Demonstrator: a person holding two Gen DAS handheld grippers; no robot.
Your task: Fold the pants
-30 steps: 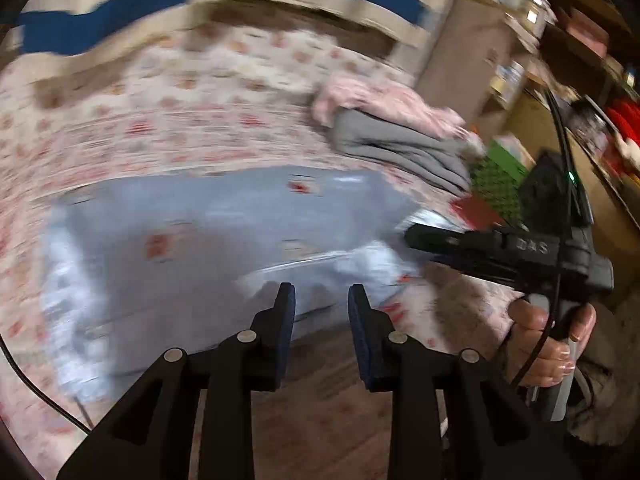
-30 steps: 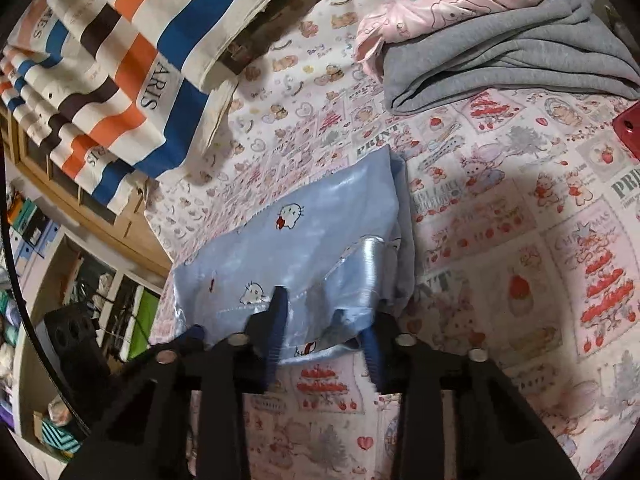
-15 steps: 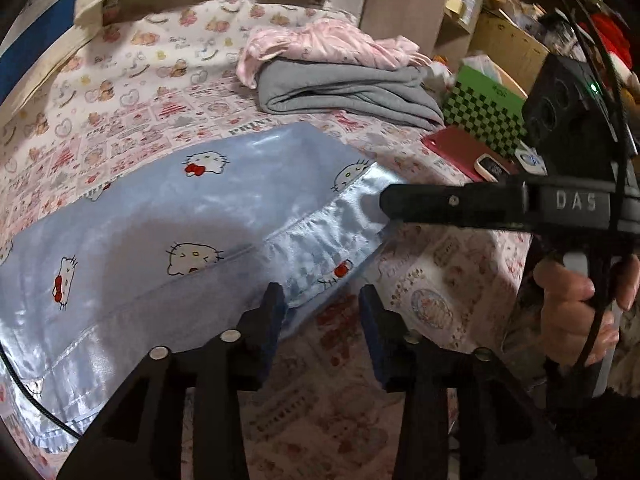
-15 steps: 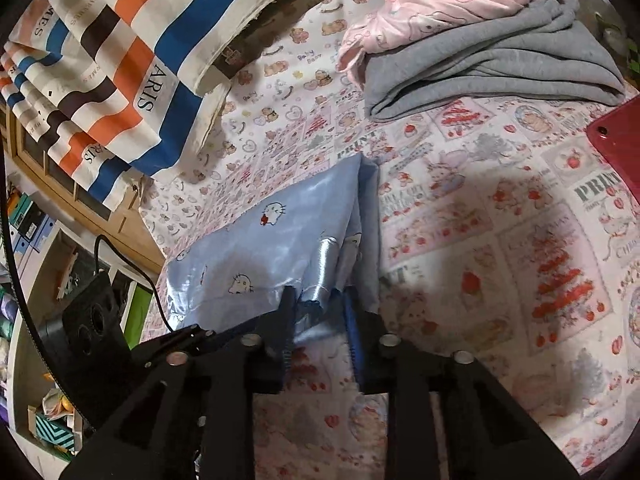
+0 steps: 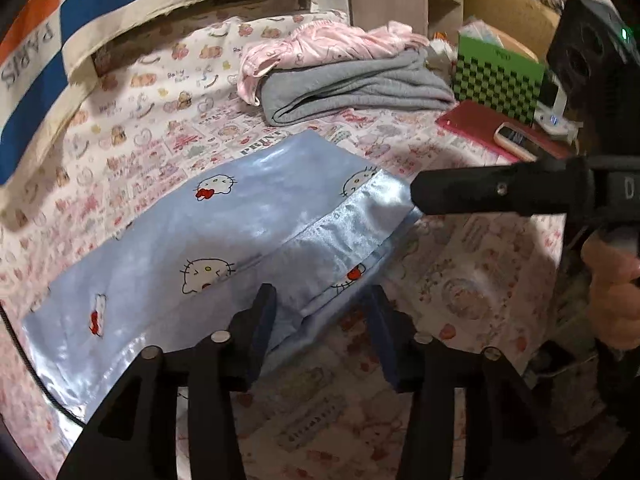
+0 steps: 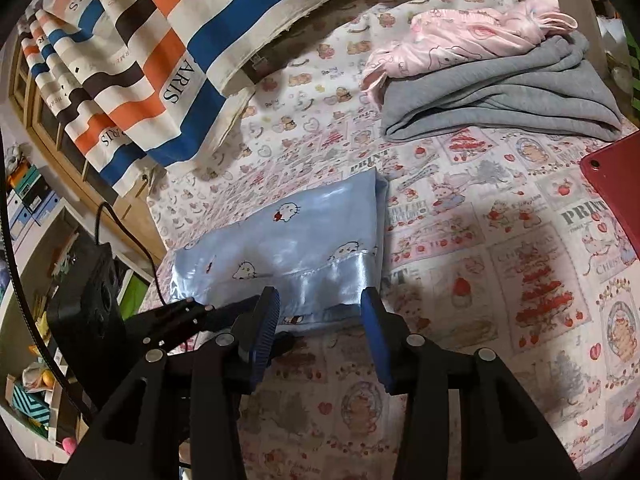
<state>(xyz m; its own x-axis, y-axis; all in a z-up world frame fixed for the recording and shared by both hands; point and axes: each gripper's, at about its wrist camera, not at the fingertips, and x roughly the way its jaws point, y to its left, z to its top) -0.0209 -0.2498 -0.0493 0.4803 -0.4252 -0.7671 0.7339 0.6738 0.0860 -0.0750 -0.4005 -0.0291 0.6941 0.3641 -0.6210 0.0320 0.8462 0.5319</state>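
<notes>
The light blue satin pants (image 5: 224,236) with a cat print lie folded flat on the patterned bedsheet (image 5: 168,128); they also show in the right wrist view (image 6: 304,240). My left gripper (image 5: 320,324) is open and empty, its fingers just over the near edge of the pants. My right gripper (image 6: 318,320) is open and empty at the shiny hem on the near right corner; its body also shows in the left wrist view (image 5: 500,196). The left gripper's fingers (image 6: 188,314) show low on the left in the right wrist view.
A folded grey garment (image 6: 500,100) with a pink garment (image 6: 472,36) on top lies at the far right of the bed. A striped cloth (image 6: 168,40) hangs at the back. A red tablet (image 6: 616,188) lies at the right edge. Shelves (image 6: 36,208) stand to the left.
The right gripper closed to a narrow gap on the hem half a second ago, then opened wide and let the pants lie. The left gripper swung towards the pants' near edge and widened.
</notes>
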